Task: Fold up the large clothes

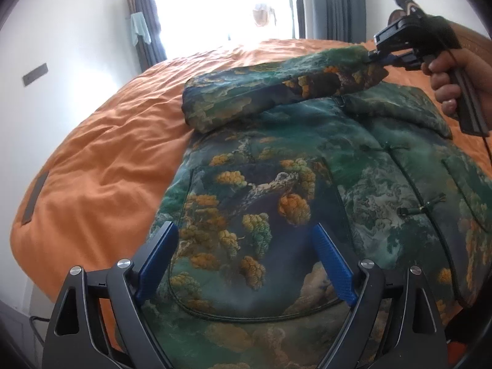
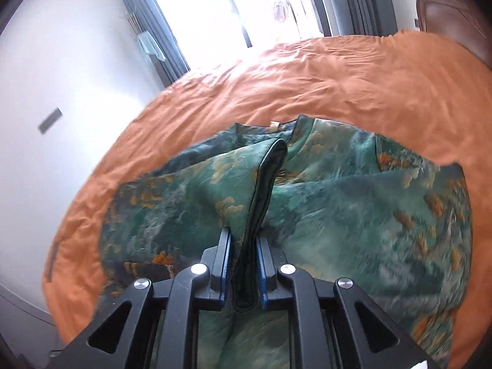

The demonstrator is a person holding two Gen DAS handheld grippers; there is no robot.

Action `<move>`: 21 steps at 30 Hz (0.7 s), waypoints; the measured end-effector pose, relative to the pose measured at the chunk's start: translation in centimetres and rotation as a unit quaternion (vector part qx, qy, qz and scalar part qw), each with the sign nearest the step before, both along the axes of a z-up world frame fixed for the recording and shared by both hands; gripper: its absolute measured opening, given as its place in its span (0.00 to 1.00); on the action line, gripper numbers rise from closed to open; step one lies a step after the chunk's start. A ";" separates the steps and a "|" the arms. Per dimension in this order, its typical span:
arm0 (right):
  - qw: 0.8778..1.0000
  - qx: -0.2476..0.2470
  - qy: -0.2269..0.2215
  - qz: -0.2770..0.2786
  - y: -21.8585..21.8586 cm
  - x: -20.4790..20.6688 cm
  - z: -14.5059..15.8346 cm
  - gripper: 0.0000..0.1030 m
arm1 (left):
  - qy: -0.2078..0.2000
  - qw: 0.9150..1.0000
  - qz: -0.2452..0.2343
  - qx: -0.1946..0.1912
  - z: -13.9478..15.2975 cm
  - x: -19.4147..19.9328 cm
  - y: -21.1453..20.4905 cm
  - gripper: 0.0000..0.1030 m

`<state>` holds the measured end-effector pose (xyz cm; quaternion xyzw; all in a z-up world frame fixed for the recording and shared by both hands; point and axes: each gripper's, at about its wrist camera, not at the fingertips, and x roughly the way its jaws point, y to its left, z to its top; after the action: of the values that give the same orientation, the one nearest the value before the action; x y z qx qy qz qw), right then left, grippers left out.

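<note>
1. Jacket [image 1: 276, 184] lies front-up on orange bedspread [image 1: 101, 169]; padded, green w/ yellow-orange tree & cloud print, dark piping, knot-style fasteners down the middle.
2. Sleeve [image 1: 276, 92] lifted across the chest, cuff end pinched in right gripper [image 2: 243, 264]; jaws narrow, clamped on dark-edged cuff.
3. Left gripper [image 1: 246, 261] over the lower pocket area, jaws wide, nothing btwn them.
4. Window [image 1: 221, 3] bright behind bed.
</note>
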<state>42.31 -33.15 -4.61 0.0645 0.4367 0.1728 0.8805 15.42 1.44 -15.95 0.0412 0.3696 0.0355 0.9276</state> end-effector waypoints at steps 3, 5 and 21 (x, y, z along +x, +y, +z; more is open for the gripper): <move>0.999 -0.027 0.027 -0.018 0.2 2.2 -3.2 0.15 | 0.002 1.000 -0.004 0.003 0.1 0.1 -0.4 0.87; 0.998 -0.031 0.044 -0.028 0.1 2.8 -5.3 0.25 | 0.004 1.000 -0.005 0.006 0.2 0.0 -0.5 0.87; 0.994 -0.079 -0.004 0.072 2.5 -0.3 -4.8 0.44 | 0.020 1.000 0.004 0.009 0.3 1.2 -0.3 0.87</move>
<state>42.06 -30.69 -9.41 -0.0379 0.4487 0.2013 0.8699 16.67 1.15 -15.69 0.0483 0.3883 0.0417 0.9193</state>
